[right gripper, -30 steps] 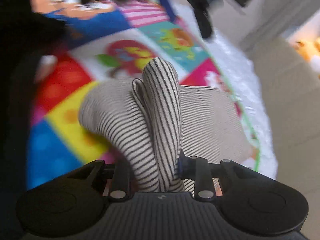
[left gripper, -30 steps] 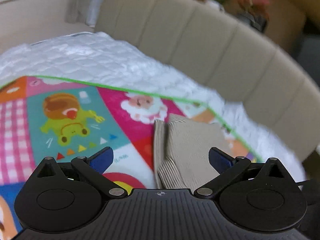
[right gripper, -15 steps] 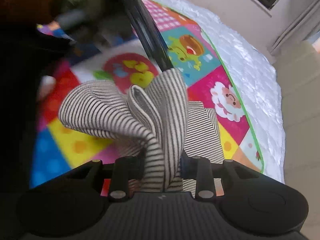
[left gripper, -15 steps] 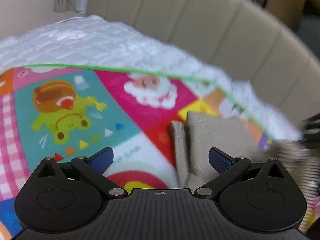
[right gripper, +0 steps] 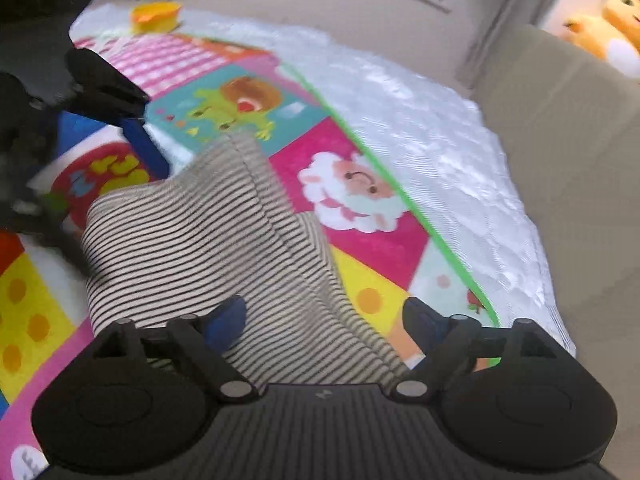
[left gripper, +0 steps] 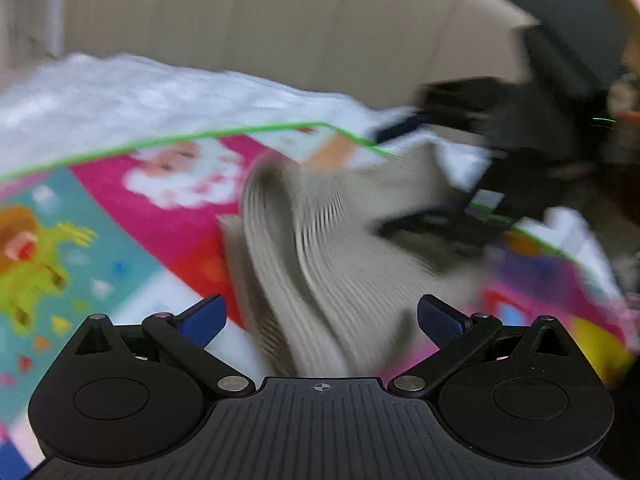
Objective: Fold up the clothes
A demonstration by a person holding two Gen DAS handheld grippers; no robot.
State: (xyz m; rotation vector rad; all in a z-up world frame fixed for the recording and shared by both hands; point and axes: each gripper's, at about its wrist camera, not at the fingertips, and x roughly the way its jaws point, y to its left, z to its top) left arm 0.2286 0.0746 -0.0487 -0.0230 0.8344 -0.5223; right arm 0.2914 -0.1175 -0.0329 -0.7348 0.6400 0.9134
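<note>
A black-and-white striped garment point(right gripper: 192, 240) lies folded in layers on the colourful cartoon play mat point(right gripper: 372, 252). My right gripper point(right gripper: 325, 323) is open, its blue pads wide apart with the near end of the garment lying between and under them. In the left wrist view the same garment point(left gripper: 332, 264) is blurred, just ahead of my open left gripper point(left gripper: 322, 318), which holds nothing. The black frame of the right tool point(left gripper: 520, 140) shows past the garment at the upper right.
The mat lies on a white quilt point(right gripper: 420, 120) ringed by a beige padded surround point(left gripper: 280, 32). A small orange object point(right gripper: 156, 16) sits at the quilt's far edge. Yellow plush toys point(right gripper: 612, 28) rest behind the surround. The left tool's dark linkage point(right gripper: 104, 84) fills the upper left.
My right gripper has opened and let go of the striped garment, which dropped from a raised bunch to lie on the mat. The left gripper swung right toward the garment, staying open.
</note>
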